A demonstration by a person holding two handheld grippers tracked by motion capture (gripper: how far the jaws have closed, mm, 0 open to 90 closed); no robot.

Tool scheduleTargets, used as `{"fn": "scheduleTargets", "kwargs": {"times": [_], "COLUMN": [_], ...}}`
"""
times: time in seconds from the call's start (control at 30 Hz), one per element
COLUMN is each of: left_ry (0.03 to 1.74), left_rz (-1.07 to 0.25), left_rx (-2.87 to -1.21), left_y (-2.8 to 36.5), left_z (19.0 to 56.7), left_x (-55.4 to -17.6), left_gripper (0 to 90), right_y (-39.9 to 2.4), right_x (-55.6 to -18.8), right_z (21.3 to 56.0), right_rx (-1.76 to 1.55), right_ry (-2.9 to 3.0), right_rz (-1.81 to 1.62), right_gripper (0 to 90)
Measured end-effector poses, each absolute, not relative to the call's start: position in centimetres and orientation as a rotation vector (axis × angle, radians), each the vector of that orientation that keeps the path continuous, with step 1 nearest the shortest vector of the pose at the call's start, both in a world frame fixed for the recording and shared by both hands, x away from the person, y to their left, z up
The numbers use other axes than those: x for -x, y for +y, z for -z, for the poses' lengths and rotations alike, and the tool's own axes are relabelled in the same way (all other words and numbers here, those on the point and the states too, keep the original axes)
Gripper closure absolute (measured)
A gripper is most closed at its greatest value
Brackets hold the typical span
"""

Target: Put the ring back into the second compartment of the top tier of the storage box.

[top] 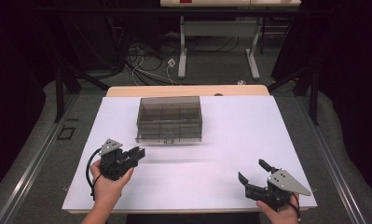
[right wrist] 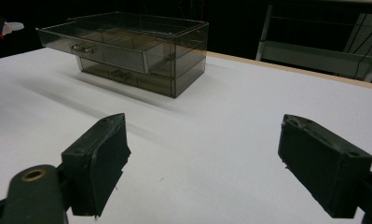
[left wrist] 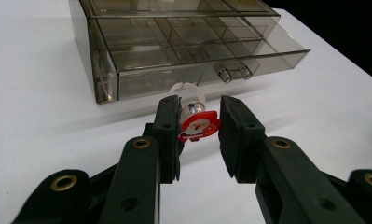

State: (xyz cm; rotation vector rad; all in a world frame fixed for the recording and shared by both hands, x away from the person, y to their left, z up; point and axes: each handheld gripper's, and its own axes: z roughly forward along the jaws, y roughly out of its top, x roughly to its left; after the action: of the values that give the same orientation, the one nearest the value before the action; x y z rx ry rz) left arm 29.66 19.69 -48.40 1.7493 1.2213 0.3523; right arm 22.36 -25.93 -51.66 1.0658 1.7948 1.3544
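Left gripper [left wrist: 200, 122] clamped on small red-and-white Santa ring with clear plastic band [left wrist: 198, 125], centre frame, before the smoky transparent drawer box [left wrist: 174, 46] — light, slick, brittle; grip the band. Right gripper [right wrist: 202, 158] apart.

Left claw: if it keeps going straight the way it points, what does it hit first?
Probably the front of the open upper drawer of the smoky clear box. The left claw, holding a Santa ring, points at it; depth is unclear.

place: lab | signs: black curtains [top: 16, 70]; floor cables [top: 146, 63]; test table [top: 249, 140]
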Motion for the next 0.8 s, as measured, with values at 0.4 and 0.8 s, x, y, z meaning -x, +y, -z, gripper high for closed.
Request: {"fn": "scheduleTargets", "kwargs": {"times": [0.4,0.8], "left_ry": [1.192,1.171], "left_rz": [-0.398,-0.383], "left_rx": [-1.721,-1.726], "left_y": [19.8,19.1], "left_z": [47.6,46.7], "left_x": [-29.3,-29.5], "left_gripper": [69.0,69.0], "right_y": [-25.9,-25.9], "right_x": [-22.4,-22.4], "right_z": [51.7,51.8], "right_rx": [-1.065,-1.074], "right_ry": [1.797,1.793], "right_rz": [-1.354,-1.350], "right_gripper": [15.1,15.1]}}
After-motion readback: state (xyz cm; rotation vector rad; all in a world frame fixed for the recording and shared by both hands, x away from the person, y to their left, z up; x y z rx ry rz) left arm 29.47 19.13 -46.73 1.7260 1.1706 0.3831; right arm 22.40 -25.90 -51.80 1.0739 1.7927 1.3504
